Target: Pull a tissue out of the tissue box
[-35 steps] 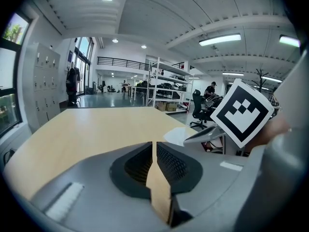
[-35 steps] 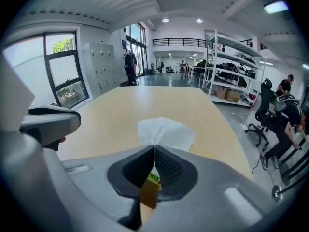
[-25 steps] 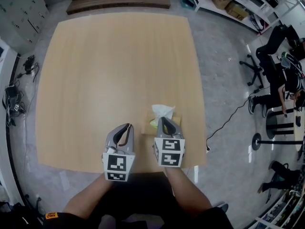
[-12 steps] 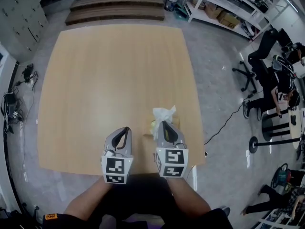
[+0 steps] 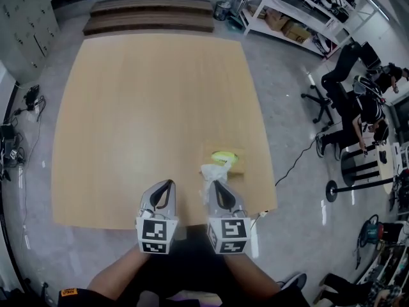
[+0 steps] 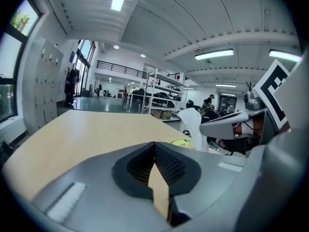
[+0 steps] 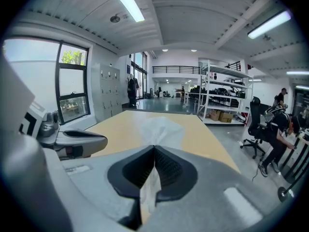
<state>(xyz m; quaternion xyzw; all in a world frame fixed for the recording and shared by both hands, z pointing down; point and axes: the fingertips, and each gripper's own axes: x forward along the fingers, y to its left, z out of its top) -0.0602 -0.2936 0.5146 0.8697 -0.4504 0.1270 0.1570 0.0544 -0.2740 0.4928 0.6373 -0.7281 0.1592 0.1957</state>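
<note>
The tissue box (image 5: 225, 159), tan with a yellow-green top opening, sits on the wooden table (image 5: 140, 107) near its right front corner. My right gripper (image 5: 215, 183) is shut on a white tissue (image 5: 211, 172), held up just in front of the box and apart from it. In the right gripper view the tissue (image 7: 159, 128) fans out beyond the closed right gripper (image 7: 154, 148). My left gripper (image 5: 167, 183) hovers to the left, shut with nothing in it. The left gripper view shows the left gripper (image 6: 154, 144), the tissue (image 6: 195, 125) and the box top (image 6: 182, 142).
Both grippers hover over the table's front edge (image 5: 160, 226). Past the right edge are grey floor, a cable (image 5: 297, 162), office chairs (image 5: 332, 88) with seated people, and shelving (image 5: 287, 11). Wooden steps (image 5: 150, 15) lie beyond the far edge.
My right gripper has drawn back toward me with the tissue, which has come clear of the box. The left gripper has stayed beside it.
</note>
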